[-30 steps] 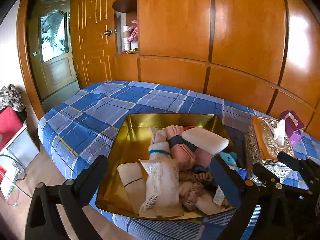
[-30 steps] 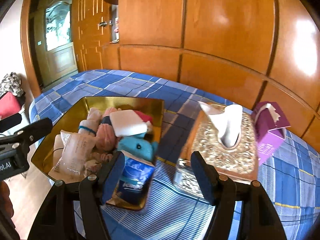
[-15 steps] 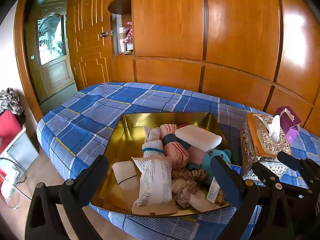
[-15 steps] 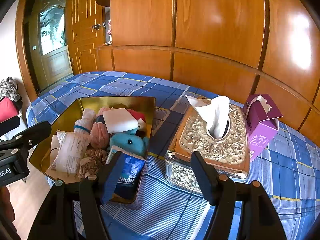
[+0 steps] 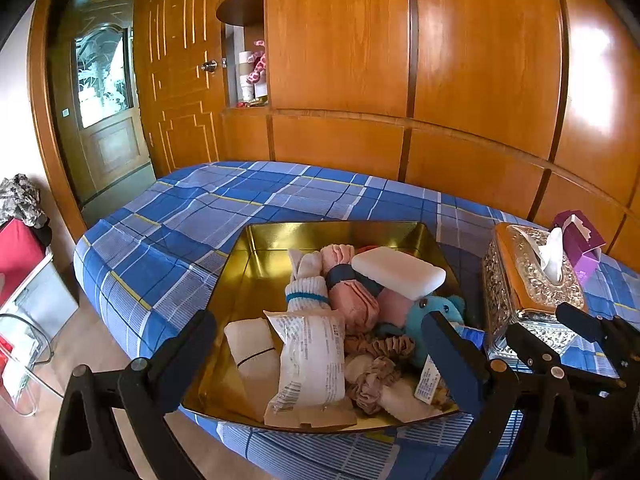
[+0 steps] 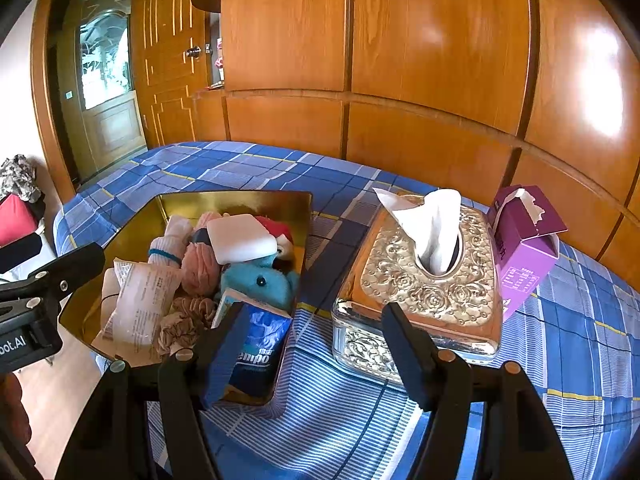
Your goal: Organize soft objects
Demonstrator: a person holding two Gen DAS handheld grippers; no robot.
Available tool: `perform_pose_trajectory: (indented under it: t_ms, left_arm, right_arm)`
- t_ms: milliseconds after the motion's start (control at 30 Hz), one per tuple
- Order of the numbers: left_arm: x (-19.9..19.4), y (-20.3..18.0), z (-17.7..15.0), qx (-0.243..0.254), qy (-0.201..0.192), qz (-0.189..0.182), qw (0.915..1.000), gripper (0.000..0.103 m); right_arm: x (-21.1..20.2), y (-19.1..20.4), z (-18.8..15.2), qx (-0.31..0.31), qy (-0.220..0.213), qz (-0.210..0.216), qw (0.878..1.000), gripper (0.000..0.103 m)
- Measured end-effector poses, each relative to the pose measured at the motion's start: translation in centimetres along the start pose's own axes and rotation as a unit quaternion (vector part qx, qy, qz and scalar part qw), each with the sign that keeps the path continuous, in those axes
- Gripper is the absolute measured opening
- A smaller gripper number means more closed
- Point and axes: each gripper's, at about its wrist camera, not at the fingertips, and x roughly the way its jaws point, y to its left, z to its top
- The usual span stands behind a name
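A gold tray (image 5: 260, 268) (image 6: 224, 202) sits on the blue plaid bed, full of soft things: a white sponge (image 5: 398, 272) (image 6: 240, 238), a blue plush toy (image 5: 434, 312) (image 6: 256, 280), rolled socks (image 5: 308, 288), a pink roll (image 5: 354, 300), brown scrunchies (image 5: 380, 364), a clear packet (image 5: 312, 360) and a blue tissue pack (image 6: 260, 344). My left gripper (image 5: 316, 344) is open and empty, above the tray's near side. My right gripper (image 6: 316, 332) is open and empty, between the tray and the tissue box; it also shows in the left wrist view (image 5: 552, 336).
An ornate silver tissue box (image 6: 424, 288) (image 5: 528, 280) stands right of the tray, with a purple carton (image 6: 524, 248) (image 5: 580, 244) beyond it. Wooden wall panels run behind the bed. A door (image 5: 104, 116) and a red bag (image 5: 18, 252) are at the left.
Both grippers have drawn back and up from the tray, so the tray and tissue box sit farther off. Both stay open. Nothing in the tray has moved.
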Motion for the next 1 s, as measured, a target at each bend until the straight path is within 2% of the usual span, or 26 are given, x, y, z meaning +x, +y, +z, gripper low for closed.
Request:
perform_pose_trajectory:
  t_ms: [667,733,867,1000]
  left_arm:
    - [-0.2,0.2,0.1,-0.008,-0.009,0.001,0.9999,0.103]
    - [-0.3,0.3,0.2,-0.012,-0.008,-0.006,0.9999,0.103]
    - [-0.3,0.4,0.0,-0.027,-0.005,-0.066,0.9975,0.103]
    - [-0.8,-0.1,0.1,-0.009,-0.033,-0.051,0.9981,0.100]
  right_arm:
    - [0.0,0.0,-0.2,-0.003,0.001,0.001,1.000,0.069]
    - [-0.2,-0.1,-0.3,-0.004,0.001,0.000,1.000,0.069]
    - [-0.3,-0.2,-0.4,-0.006,0.000,-0.003,1.000,0.069]
    - [-1.0,-0.7,-0.5,-0.006,-0.006,-0.008,1.000,0.069]
